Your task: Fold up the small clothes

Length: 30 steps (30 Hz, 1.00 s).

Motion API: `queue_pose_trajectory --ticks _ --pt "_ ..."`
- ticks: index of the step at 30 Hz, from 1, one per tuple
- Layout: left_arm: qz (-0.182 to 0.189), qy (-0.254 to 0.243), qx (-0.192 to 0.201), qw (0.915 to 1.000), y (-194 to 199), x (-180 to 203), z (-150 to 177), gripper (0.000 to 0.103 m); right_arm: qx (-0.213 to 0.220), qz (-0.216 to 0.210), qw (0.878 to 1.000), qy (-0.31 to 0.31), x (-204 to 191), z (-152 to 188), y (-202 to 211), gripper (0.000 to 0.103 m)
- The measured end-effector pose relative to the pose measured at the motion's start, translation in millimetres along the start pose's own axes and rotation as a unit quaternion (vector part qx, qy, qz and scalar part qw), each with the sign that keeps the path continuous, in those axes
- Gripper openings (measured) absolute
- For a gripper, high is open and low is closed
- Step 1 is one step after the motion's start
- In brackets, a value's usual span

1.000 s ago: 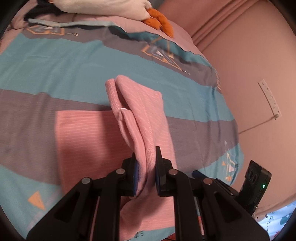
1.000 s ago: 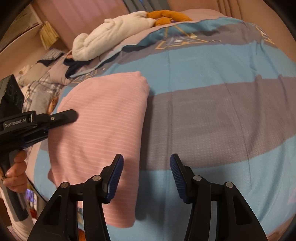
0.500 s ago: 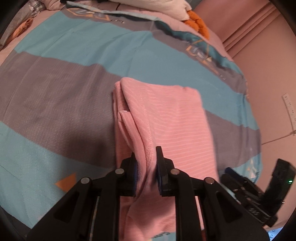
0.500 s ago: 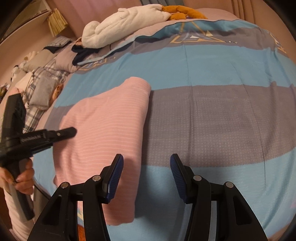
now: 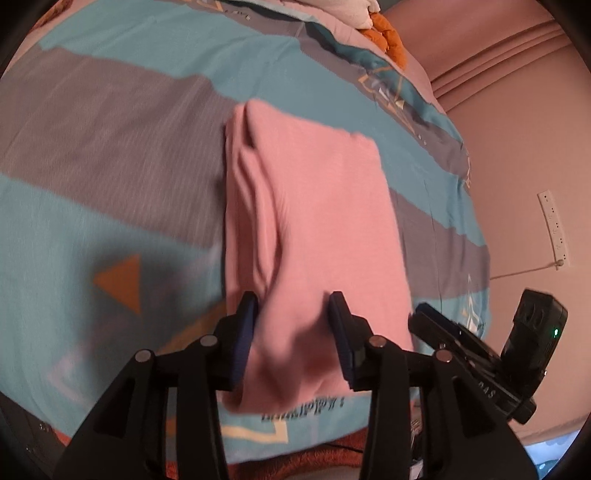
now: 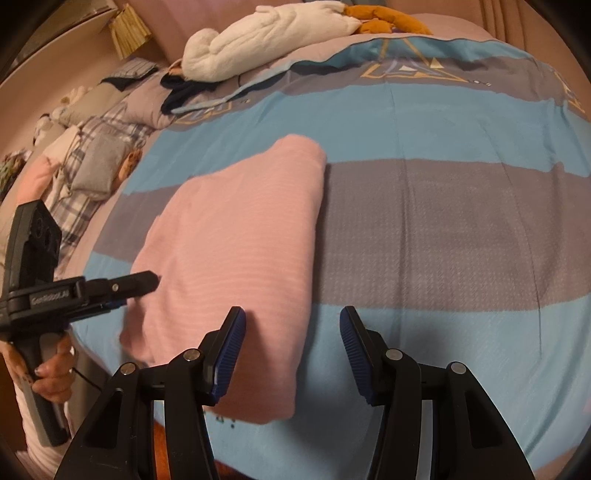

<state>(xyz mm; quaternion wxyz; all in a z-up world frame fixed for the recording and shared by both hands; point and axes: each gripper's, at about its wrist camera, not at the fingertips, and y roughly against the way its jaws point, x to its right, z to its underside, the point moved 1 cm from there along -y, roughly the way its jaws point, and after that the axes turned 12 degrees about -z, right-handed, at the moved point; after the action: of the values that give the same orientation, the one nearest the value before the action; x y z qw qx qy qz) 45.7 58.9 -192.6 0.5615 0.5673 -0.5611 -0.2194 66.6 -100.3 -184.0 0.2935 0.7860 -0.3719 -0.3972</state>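
Note:
A pink striped garment [image 5: 314, 221] lies folded into a long rectangle on the blue and grey bedspread [image 5: 110, 129]. My left gripper [image 5: 293, 325] is open, its fingers straddling the garment's near end just above the cloth. In the right wrist view the garment [image 6: 236, 251] lies left of centre. My right gripper [image 6: 291, 339] is open and empty, hovering over the garment's right near edge. The left gripper also shows in the right wrist view [image 6: 147, 280], at the garment's left edge.
A white plush toy [image 6: 266, 33] with orange parts lies at the head of the bed. Plaid and grey clothes [image 6: 88, 158] are piled at the bed's left side. A pink wall with a power strip [image 5: 554, 225] lies to the right. The bed's near edge is just below the grippers.
My left gripper has opened and let go of the garment's fold. The lifted flap has been laid over, and the garment now lies flat as a narrower rectangle. The right gripper has stayed open.

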Motion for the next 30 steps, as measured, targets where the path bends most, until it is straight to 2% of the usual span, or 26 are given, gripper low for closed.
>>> queue_pose_trajectory --ticks 5,9,13,15,16,17,18,21,28,30 --pt "-0.041 -0.009 -0.017 0.9990 -14.7 -5.1 20.7 0.043 -0.022 0.005 1.000 0.001 0.3 7.1 -9.0 0.053" --pt "-0.045 -0.005 -0.015 0.9989 -21.1 -6.6 28.5 0.045 -0.036 0.011 0.999 -0.009 3.9 11.2 -16.0 0.053" --pt "-0.039 -0.008 -0.014 0.9991 -13.0 -3.6 26.0 0.049 -0.029 0.003 1.000 -0.011 3.0 5.3 -11.6 0.053" --pt "-0.022 -0.010 -0.001 0.9997 -4.3 -2.9 20.6 0.059 -0.020 0.000 1.000 -0.008 4.0 -0.5 -8.0 0.053" --pt "-0.011 -0.009 0.011 0.9998 0.3 -2.9 17.1 0.070 -0.016 -0.001 1.000 -0.007 4.4 -4.8 -7.2 0.055" --pt "-0.005 -0.008 0.020 0.9997 2.9 -2.9 14.4 0.077 -0.012 -0.003 1.000 -0.007 5.5 -8.6 -7.6 0.061" --pt "-0.001 -0.005 0.034 0.9994 6.3 -2.6 8.5 0.078 -0.008 -0.006 1.000 -0.007 6.7 -12.2 -8.7 0.068" --pt "0.009 -0.007 0.045 0.9989 1.6 0.3 -3.8 0.080 -0.006 -0.020 1.000 -0.018 11.1 -23.8 -19.4 0.069" --pt "0.019 -0.009 -0.001 0.9998 -43.1 -0.3 -17.2 0.079 -0.026 -0.054 0.997 -0.039 14.7 -38.0 -51.3 0.069" --pt "0.027 -0.010 0.000 0.9996 -45.4 1.0 -20.8 0.076 -0.032 -0.063 0.997 -0.041 14.6 -37.1 -55.5 0.068"
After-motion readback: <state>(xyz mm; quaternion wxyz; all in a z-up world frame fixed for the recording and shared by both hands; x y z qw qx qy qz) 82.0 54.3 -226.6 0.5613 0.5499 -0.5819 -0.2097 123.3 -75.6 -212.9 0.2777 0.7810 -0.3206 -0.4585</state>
